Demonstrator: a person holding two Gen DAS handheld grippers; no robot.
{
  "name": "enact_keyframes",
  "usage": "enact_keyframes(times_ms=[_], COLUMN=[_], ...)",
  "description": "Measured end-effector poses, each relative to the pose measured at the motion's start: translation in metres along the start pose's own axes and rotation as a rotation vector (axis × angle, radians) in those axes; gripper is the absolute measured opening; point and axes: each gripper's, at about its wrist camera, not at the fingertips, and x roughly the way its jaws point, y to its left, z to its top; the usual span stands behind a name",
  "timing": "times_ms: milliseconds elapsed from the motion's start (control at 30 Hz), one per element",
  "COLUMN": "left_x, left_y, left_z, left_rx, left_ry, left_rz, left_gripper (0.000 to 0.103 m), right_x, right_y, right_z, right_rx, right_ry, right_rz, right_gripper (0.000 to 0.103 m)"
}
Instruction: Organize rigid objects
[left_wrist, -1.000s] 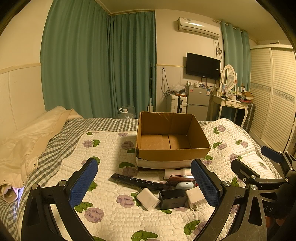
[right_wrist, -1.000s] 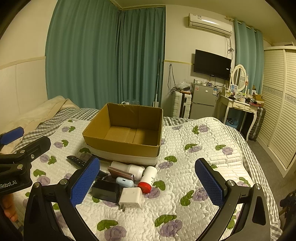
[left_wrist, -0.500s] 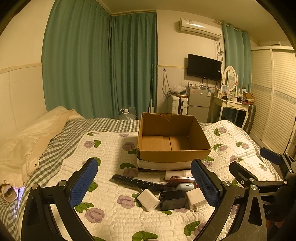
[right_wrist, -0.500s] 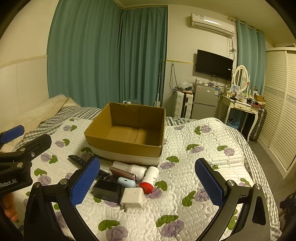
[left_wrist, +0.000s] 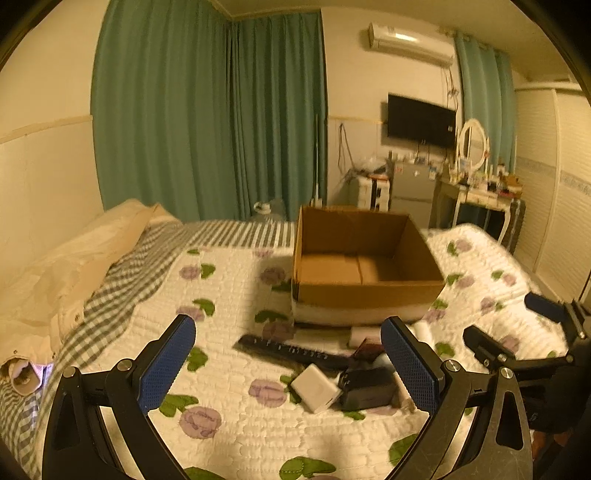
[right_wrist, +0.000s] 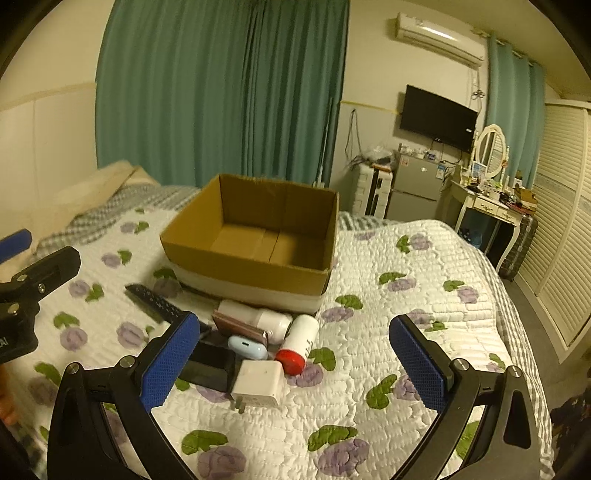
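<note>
I counted one cardboard box (right_wrist: 255, 240) on the quilt. In front of it lay a small heap: one black remote control (right_wrist: 153, 301), two white bottles lying on their sides, one plain (right_wrist: 258, 319) and one with a red cap (right_wrist: 299, 345), one pinkish flat case (right_wrist: 240, 328), one pale blue earbud case (right_wrist: 247, 347), and one black charger block (right_wrist: 212, 365). I saw two white plug adapters: one (right_wrist: 258, 384) in my right view, and a second (left_wrist: 316, 387) in my left. That made nine loose things and one box.
</note>
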Motion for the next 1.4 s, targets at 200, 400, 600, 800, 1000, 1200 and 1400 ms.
enact_keyframes(times_ms=[200,400,600,800,1000,1200,1400], left_x=[0.051,0.092,0.129,0.154,0.163,0.148,0.112], left_y=[-0.015,-0.014,-0.010,-0.011,-0.006,-0.015,-0.036], left_z=[-0.033,-0.053,-0.055,-0.068,-0.072,-0.073,-0.073], left_rx=[0.064,0.033,-0.068,-0.122,-0.179,-0.135,-0.039], left_ry=[0.153,0.276,0.373,0.462,0.554,0.604,0.546], left_rz=[0.014,0.061,0.063,0.026,-0.042,-0.189,-0.208], left_gripper=[0.101,0.100,0.097,0.095,0.095,0.055,0.044], right_x=[0.039,0.059,0.064,0.066,0.065,0.061,0.060], right_y=[-0.007,-0.012,-0.010,-0.010,-0.004,0.001,0.005], right_z=[-0.022,-0.035,-0.037,-0.038,-0.038,-0.038,-0.037], right_rx=[0.020,0.052,0.055,0.062,0.035,0.007,-0.019], right_ry=[0.107,0.160,0.178,0.188,0.191,0.188,0.186], right_rz=[0.025,0.061,0.084,0.073,0.043,0.013,-0.002], right_gripper=[0.103,0.103,0.103,0.103,0.103,0.103,0.103])
